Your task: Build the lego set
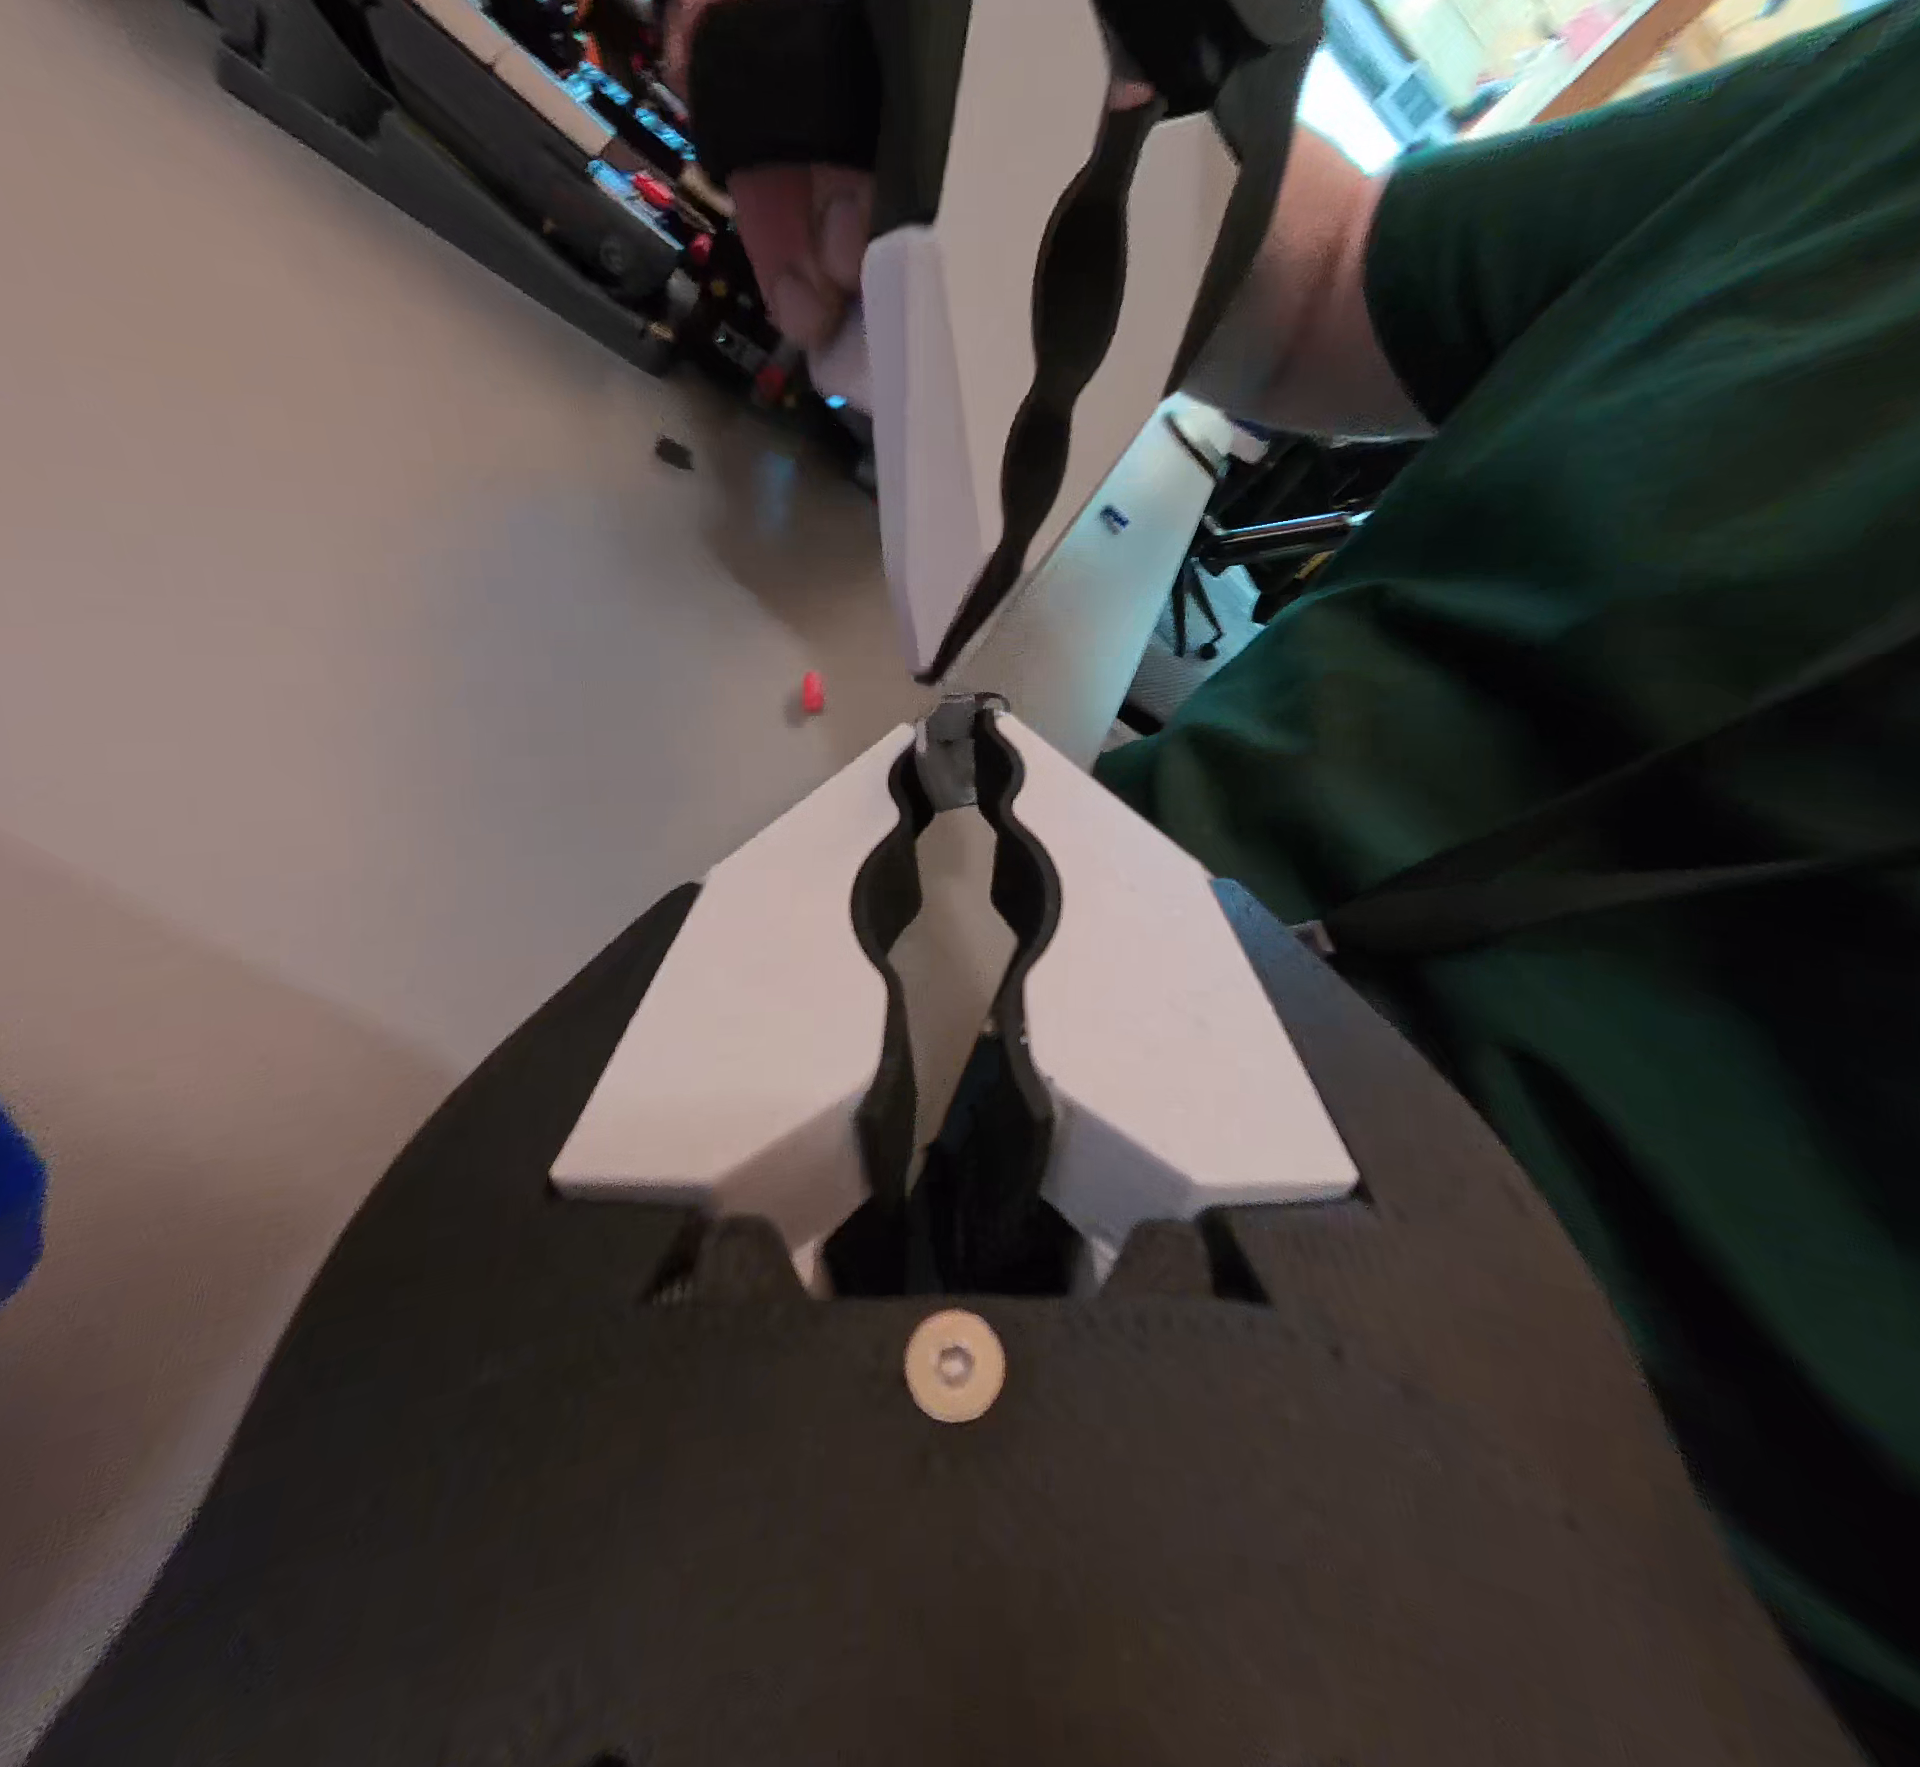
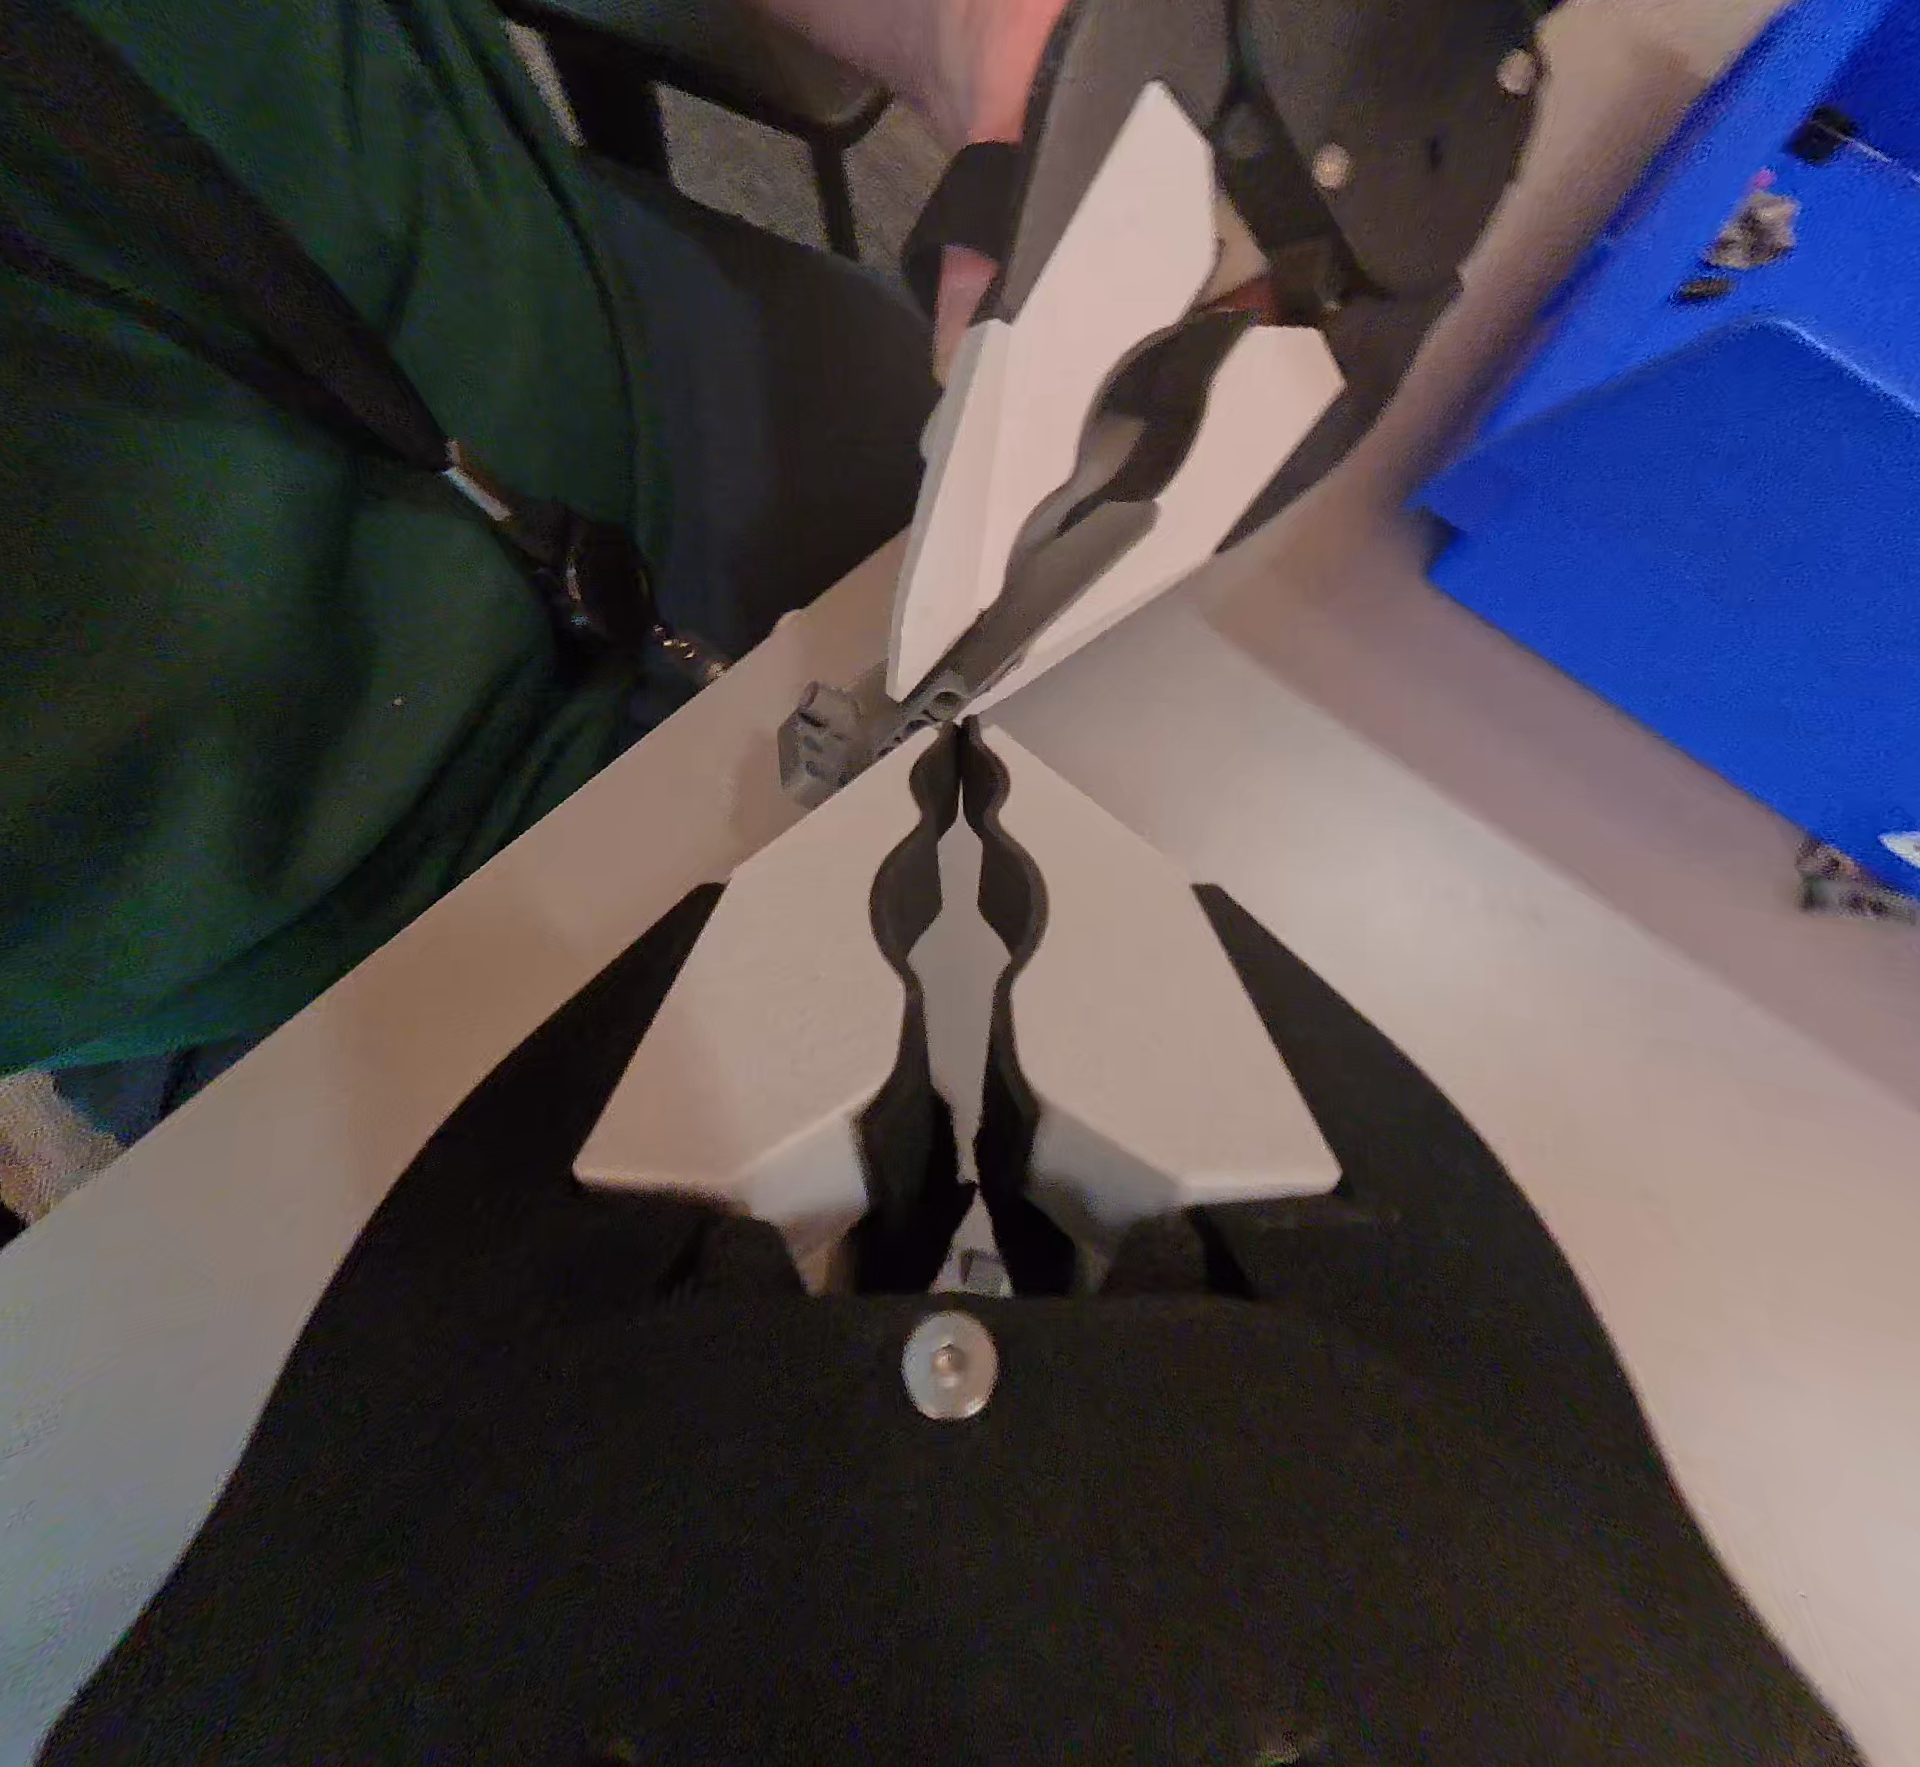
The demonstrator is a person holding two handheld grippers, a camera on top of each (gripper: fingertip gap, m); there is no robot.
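Observation:
My left gripper [image 1: 961,728] is shut on a small grey lego piece [image 1: 951,761] held at its fingertips above the beige table [image 1: 364,574]. In the right wrist view the left gripper [image 2: 940,694] comes down from the top, and the grey piece [image 2: 826,730] sticks out to the left of its tips. My right gripper [image 2: 958,735] is shut, with its tips right against the grey piece. In the left wrist view the right gripper [image 1: 928,673] points down onto the piece. I cannot tell whether it pinches a tiny part.
A red lego piece [image 1: 811,692] and a small black piece [image 1: 674,451] lie on the table. Grey trays of lego parts [image 1: 468,117] line the far edge. A blue box [image 2: 1704,470] stands at the right. A person in a green shirt [image 2: 260,470] sits at the table edge. My left and right fingertips are right by each other.

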